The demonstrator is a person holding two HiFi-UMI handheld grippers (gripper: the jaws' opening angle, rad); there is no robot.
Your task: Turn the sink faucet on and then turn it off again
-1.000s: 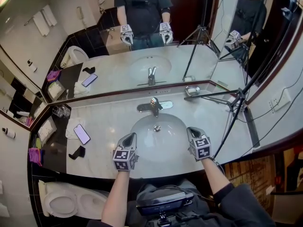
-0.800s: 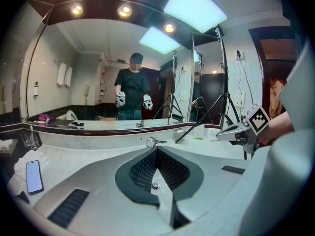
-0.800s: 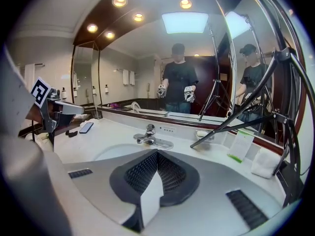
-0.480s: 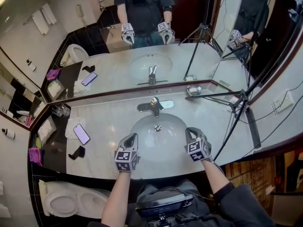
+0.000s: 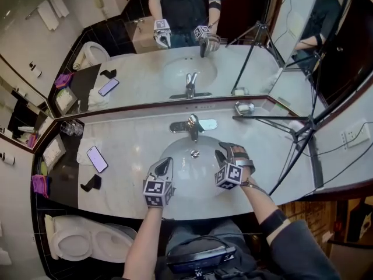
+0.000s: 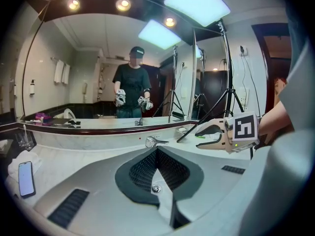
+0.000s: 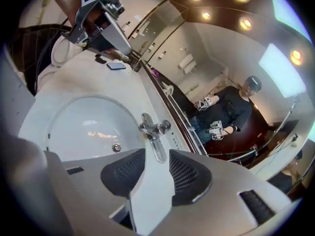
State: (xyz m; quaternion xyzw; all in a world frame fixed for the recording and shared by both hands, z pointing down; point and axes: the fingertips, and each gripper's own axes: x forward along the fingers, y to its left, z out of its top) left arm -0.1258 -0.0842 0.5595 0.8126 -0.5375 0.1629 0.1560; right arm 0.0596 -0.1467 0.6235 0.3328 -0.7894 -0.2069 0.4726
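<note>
The chrome faucet [image 5: 193, 125] stands at the back rim of the white basin [image 5: 175, 150], set in a pale marble counter [image 5: 134, 142] below a wide mirror [image 5: 145, 69]. Both grippers hover over the front half of the basin, short of the faucet and touching nothing.

The left gripper [image 5: 165, 165] has its jaws pressed together with nothing between them; in the left gripper view their dark pads meet in a line, and only the top of the faucet shows above their tips. The right gripper [image 5: 226, 153] is rolled onto its side, and its jaws have just been opening: they stand clearly apart. In the right gripper view the faucet's spout and the drain [image 7: 116, 148] show through and beside the gap, beyond the tips, not gripped.

The faucet's lever appears to lie down, though it is too small and too glary to be sure, and I cannot tell whether water runs.

A phone [image 5: 97, 158] lies face up on the counter at the left. A tripod [image 5: 291, 121] crosses the right end of the counter, its feet out of frame. A toilet [image 5: 76, 244] is partly cut off at the lower left.
</note>
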